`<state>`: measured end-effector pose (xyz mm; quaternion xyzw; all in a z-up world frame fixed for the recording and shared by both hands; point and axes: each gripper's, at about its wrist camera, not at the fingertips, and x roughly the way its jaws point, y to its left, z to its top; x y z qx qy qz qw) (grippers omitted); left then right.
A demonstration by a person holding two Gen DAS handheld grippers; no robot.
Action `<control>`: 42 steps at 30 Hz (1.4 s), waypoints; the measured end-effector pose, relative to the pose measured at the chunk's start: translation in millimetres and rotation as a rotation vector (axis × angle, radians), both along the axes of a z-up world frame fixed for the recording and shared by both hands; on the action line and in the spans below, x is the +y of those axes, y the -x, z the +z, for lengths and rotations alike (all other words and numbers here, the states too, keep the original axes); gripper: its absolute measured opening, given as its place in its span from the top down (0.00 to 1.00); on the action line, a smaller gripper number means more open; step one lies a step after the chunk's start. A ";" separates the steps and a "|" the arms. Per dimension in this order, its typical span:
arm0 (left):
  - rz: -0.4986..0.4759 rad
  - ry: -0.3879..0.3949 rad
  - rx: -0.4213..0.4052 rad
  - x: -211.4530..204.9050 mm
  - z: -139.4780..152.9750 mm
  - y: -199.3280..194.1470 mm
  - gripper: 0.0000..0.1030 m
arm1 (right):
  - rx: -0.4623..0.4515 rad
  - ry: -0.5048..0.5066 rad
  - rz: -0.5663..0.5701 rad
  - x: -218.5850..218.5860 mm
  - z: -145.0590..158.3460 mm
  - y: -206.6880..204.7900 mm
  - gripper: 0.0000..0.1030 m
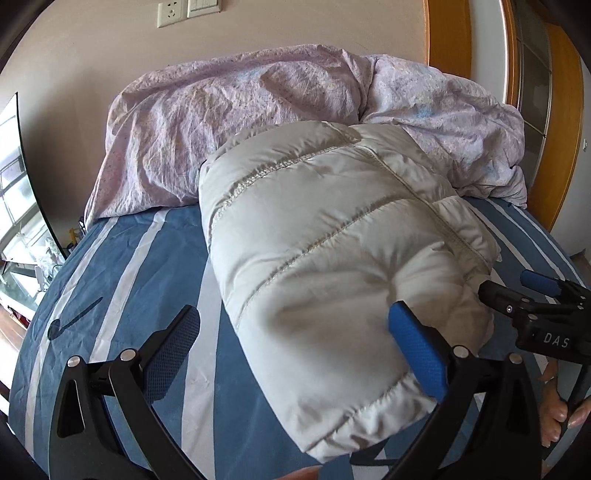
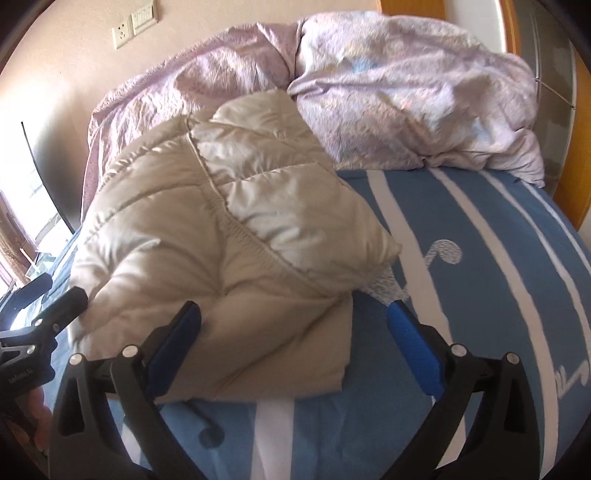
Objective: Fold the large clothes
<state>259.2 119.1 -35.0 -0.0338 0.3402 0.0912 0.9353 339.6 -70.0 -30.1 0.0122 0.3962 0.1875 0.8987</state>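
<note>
A cream quilted puffer jacket (image 1: pixel 332 240) lies folded into a bundle on the blue striped bed sheet (image 1: pixel 147 266); it also shows in the right wrist view (image 2: pixel 221 240). My left gripper (image 1: pixel 295 332) is open at the jacket's near left end, its right finger pad (image 1: pixel 417 350) against the fabric, the left pad over the sheet. My right gripper (image 2: pixel 295 332) is open at the jacket's near right end, with the folded edge between its pads. The right gripper also shows in the left wrist view (image 1: pixel 517 291), and the left gripper in the right wrist view (image 2: pixel 55 299).
A crumpled lilac duvet (image 1: pixel 295 103) is heaped at the head of the bed, touching the jacket's far end. A wall with sockets (image 1: pixel 170 13) lies behind, a wooden door frame (image 1: pixel 561 110) to the right and a window (image 1: pixel 14 184) to the left.
</note>
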 end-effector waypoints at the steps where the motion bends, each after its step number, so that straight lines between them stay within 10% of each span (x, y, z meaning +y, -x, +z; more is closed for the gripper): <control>1: 0.002 0.004 -0.001 0.2 1.7 5.9 0.01 | 0.005 -0.007 -0.003 -1.9 2.2 5.5 0.02; 23: 0.025 -0.002 -0.010 -25.6 24.1 136.2 0.01 | 0.022 -0.062 -0.085 -34.5 26.7 137.8 0.02; 42: 0.012 0.034 -0.015 -44.5 40.8 133.7 0.01 | 0.012 -0.066 -0.071 -44.8 53.1 145.1 0.02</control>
